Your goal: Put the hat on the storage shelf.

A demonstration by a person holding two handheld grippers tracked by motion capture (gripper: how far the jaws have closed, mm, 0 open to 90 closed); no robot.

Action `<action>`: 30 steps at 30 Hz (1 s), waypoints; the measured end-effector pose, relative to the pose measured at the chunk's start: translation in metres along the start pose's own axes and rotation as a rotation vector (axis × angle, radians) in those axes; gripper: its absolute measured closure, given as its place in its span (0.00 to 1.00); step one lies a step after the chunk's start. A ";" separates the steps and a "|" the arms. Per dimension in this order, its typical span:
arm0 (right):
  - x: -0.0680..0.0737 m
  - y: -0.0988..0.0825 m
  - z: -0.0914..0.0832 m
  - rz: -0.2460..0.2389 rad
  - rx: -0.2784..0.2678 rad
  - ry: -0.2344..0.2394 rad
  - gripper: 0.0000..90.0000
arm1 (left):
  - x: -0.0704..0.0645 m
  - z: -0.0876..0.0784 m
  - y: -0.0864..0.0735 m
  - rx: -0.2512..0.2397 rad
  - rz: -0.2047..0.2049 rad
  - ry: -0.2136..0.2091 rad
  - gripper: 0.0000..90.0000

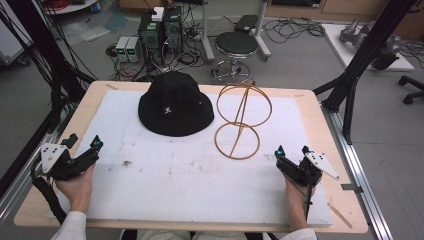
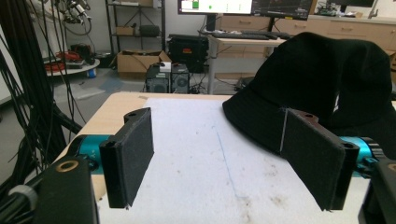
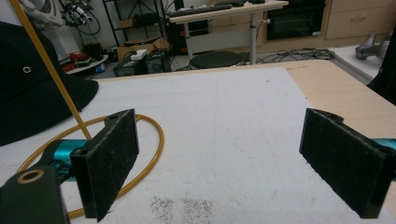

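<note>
- Nearest to me, at the front edge of the table (image 1: 320, 107), the person's two hands rest on the white foam mat (image 1: 165, 175), each holding a gripper, well apart from one another.
- The left gripper (image 1: 82, 145) sits at the mat's left edge with its jaws spread wide and nothing between them; in the left gripper view its two black pads (image 2: 133, 156) frame bare mat.
- The right gripper (image 1: 291, 152) lies near the mat's right side, jaws likewise wide apart and holding nothing; in the right gripper view its left pad (image 3: 109, 161) stands just over the near ring of the stand.
- Further in, right of centre, stands the gold wire hat stand (image 1: 240, 120): a flat ring on the mat, a slanted rod rising from it, and an upright hoop at the top.
- Just left of the stand, towards the back of the mat, lies the black bucket hat (image 1: 175, 102), crown up and brim flat on the foam, close beside the stand.
- Beyond the table, a round stool (image 1: 236, 45) stands on the floor with computer boxes (image 1: 160, 32) and loose cables around it.
</note>
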State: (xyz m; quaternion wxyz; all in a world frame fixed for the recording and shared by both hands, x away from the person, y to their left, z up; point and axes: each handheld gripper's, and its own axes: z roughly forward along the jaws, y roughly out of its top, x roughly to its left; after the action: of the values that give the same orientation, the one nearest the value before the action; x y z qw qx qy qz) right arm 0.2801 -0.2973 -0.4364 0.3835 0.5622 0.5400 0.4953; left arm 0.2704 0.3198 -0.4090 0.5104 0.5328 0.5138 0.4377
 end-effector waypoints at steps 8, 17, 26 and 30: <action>0.002 0.000 -0.001 -0.011 -0.002 0.005 0.12 | 0.000 0.004 0.021 0.020 -0.010 -0.005 0.29; 0.003 0.000 0.000 -0.020 -0.002 0.015 0.12 | -0.009 0.028 0.038 0.035 -0.003 -0.055 0.29; 0.002 0.000 0.000 -0.005 -0.001 0.019 0.12 | -0.023 0.049 0.059 0.044 0.020 -0.101 0.29; 0.001 0.001 -0.001 0.002 -0.005 0.017 0.12 | -0.024 0.057 0.060 0.049 -0.007 -0.102 0.29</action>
State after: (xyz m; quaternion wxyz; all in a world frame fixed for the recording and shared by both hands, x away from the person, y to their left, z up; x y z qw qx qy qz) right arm 0.2789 -0.2962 -0.4351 0.3796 0.5575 0.5415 0.5019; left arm 0.3313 0.2938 -0.3531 0.5244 0.5650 0.4996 0.3953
